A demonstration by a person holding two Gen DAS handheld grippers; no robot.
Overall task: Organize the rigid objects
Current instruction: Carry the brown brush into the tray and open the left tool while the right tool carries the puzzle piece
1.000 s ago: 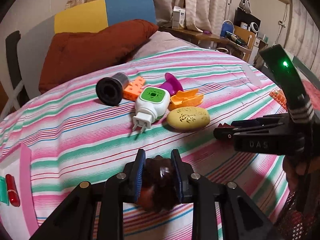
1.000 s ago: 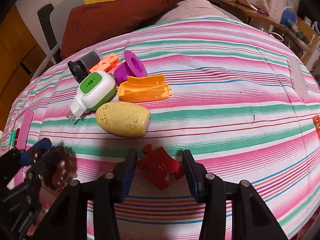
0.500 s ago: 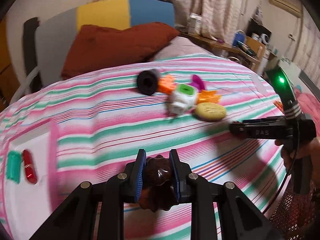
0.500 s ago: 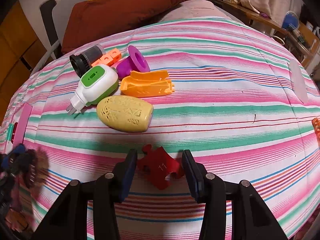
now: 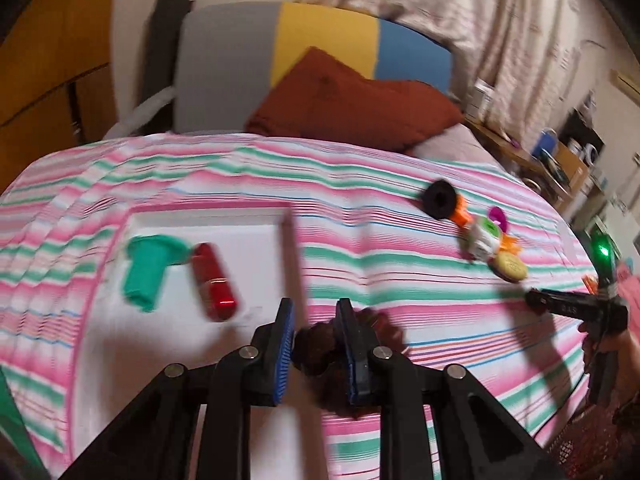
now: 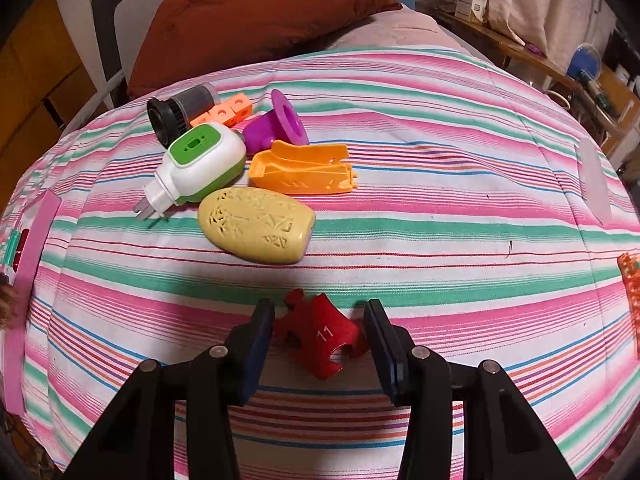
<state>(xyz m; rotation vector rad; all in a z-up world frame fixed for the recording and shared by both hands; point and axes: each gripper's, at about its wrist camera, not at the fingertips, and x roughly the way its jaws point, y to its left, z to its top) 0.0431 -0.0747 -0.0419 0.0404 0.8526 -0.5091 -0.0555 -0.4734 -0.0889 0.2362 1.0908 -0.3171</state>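
Swung away from the toy pile to the white pink-rimmed tray (image 5: 256,240) — left gripper (image 5: 314,346) clamped tight on dark-brown knobbly lump (image 5: 320,344), ready to drop. Right gripper (image 6: 320,336) half-open, hugging red numbered puzzle piece (image 6: 320,336) — apparently gripped, not lifted.

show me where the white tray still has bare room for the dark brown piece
Bare patches on the pink-rimmed white tray: the near half below the red cylinder, and the far strip behind the green flanged cup. The middle-left is crowded, cup and cylinder lying side by side. The left hand-held gripper grips the dark brown knobbly piece.
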